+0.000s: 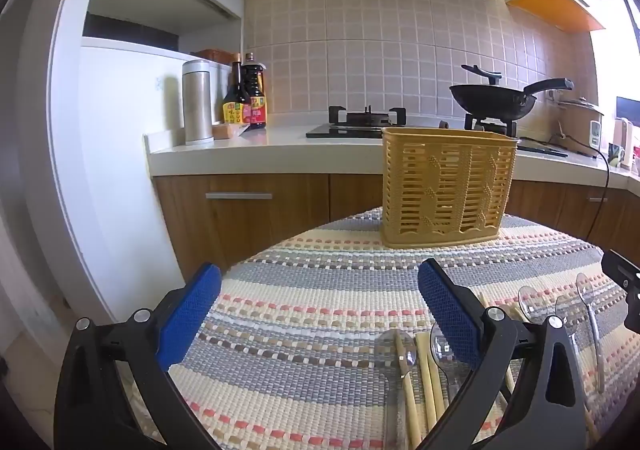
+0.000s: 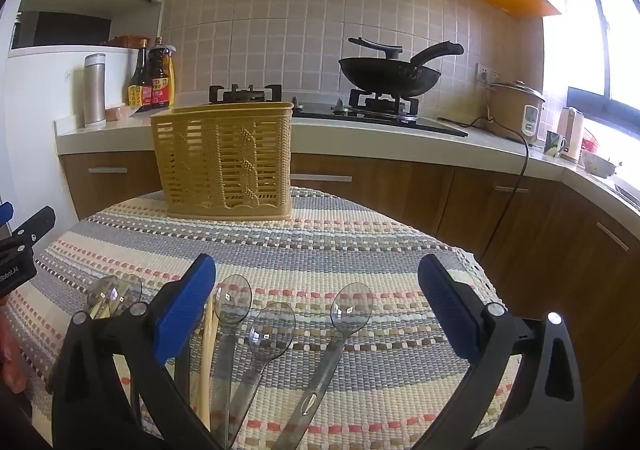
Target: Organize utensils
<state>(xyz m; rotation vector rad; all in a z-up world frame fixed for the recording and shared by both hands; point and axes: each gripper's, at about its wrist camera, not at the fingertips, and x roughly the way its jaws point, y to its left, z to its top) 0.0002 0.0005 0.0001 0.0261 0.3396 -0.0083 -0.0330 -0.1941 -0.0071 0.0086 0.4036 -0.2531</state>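
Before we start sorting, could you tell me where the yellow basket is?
The yellow basket stands upright at the far edge of the striped mat, left of centre in the right wrist view, beyond the clear spoons.

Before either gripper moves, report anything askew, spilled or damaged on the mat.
Nothing is spilled or broken. The clear plastic spoons and wooden chopsticks lie loose on the striped mat, fanned at differing angles, while the yellow basket stands upright with nothing visible through its slats. Both the left gripper and right gripper hang open, holding nothing.
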